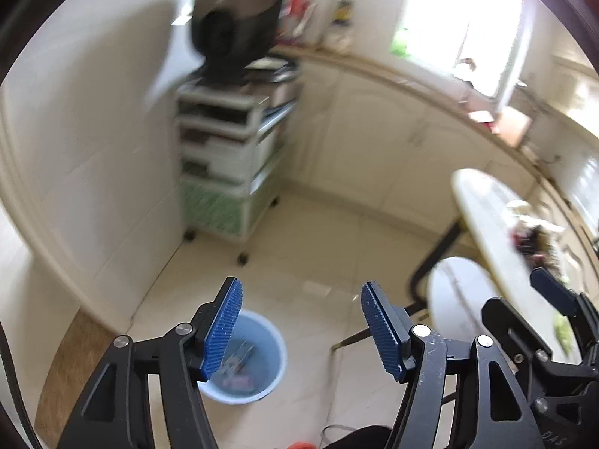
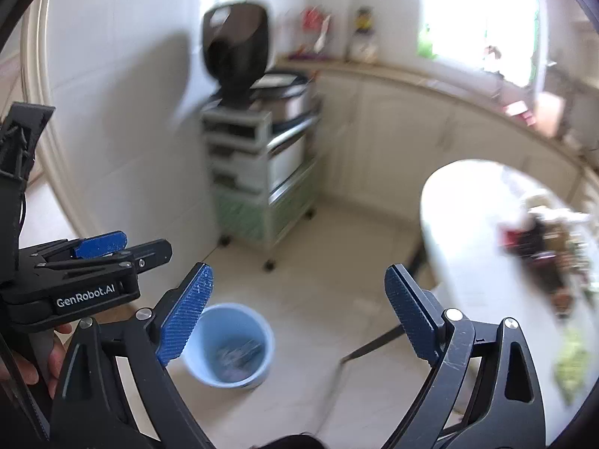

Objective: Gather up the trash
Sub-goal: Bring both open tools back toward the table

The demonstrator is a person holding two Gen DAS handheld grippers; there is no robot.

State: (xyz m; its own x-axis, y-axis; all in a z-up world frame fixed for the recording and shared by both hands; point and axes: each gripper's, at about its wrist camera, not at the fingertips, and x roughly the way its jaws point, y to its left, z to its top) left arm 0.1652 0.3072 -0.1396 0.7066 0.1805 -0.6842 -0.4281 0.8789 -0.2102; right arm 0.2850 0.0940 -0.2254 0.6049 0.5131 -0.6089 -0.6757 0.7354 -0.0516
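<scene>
your left tool (image 1: pixel 301 327) stands with its blue pads apart and nothing between them, pointing down toward the floor. your right tool (image 2: pixel 299 312) is spread wider still, also empty.

the light blue bin (image 1: pixel 258 359) sits on the pale tiled floor (image 1: pixel 318 232) at about 6 o'clock in the left wrist view, partly behind the left pad. in the right wrist view the same bin (image 2: pixel 232 344) lies near 7 o'clock, just beside the left pad. trash (image 2: pixel 234 355) already lies in its bottom, too blurred to tell apart.

at 12 o'clock a wheeled cart (image 1: pixel 228 157) stands against the wall with an open rice cooker (image 1: pixel 236 26) on top. at 3 o'clock the round white worktop (image 2: pixel 468 224) carries a blurred clutter of things (image 2: pixel 543 247). your left tool (image 2: pixel 101 247) also shows at 9 o'clock in the right wrist view, with your hand (image 2: pixel 26 366) below it.
</scene>
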